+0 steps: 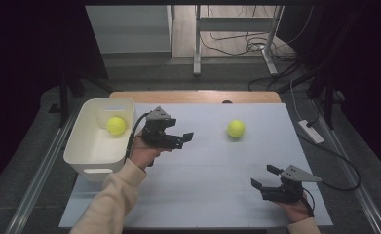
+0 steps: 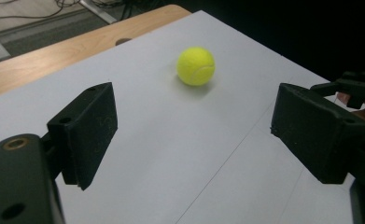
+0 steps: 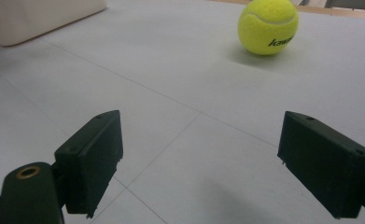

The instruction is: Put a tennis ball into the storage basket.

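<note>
Left hand-held gripper (image 1: 184, 138), jaws wide and empty, faces your tennis ball (image 1: 236, 128) right of centre on the desk (image 1: 202, 185): light, springy, fuzzy; grip it across the middle.

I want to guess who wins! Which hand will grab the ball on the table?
Probably the left. The left tool is open, aimed at the tennis ball and looks nearer. The right tool, also open, sits farther back near the table's front edge.

One ball (image 1: 116, 125) is sitting in the bin (image 1: 88, 161) at the table's (image 1: 207, 195) left edge; another ball (image 1: 236, 128) is lying right of centre, toward the far edge.
</note>
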Tool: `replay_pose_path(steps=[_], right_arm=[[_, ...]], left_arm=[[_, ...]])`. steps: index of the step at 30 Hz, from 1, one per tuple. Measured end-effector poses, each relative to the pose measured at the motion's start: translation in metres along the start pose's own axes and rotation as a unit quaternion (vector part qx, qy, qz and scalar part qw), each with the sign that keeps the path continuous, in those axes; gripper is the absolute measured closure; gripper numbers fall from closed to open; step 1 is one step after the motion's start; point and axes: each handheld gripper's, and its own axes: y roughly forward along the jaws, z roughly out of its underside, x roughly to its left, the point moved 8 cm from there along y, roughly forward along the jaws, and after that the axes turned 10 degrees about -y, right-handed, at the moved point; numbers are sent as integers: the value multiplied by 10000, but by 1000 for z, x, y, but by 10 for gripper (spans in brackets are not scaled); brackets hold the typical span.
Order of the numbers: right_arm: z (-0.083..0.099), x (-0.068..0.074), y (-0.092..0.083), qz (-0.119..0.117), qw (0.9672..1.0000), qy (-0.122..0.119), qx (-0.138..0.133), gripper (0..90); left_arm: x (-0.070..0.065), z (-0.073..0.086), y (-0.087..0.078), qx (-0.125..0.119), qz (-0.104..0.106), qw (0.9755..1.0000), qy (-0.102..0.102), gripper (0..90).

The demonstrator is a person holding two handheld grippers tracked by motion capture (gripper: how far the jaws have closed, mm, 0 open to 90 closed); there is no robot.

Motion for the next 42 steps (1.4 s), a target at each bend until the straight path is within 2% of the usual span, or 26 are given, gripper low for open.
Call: replay_pose_path(steps=[9, 13, 29, 37, 42], right_arm=[[3, -3, -4, 60, 10000, 77, -9, 139], [3, -3, -3, 40, 10000, 22, 20, 139], [2, -2, 0, -18, 10000, 29, 9, 139], [2, -1, 2, -29, 10000, 28, 34, 139], [2, -1, 2, -28, 10000, 36, 31, 139]], left_arm=[[2, 2, 19, 161, 25, 9999, 14, 153], [4, 4, 27, 229, -24, 9997, -5, 152], [3, 1, 47, 222, 35, 9997, -18, 153], [-1, 1, 66, 361, 52, 9992, 161, 153], [-1, -1, 72, 348, 84, 9993, 126, 153]])
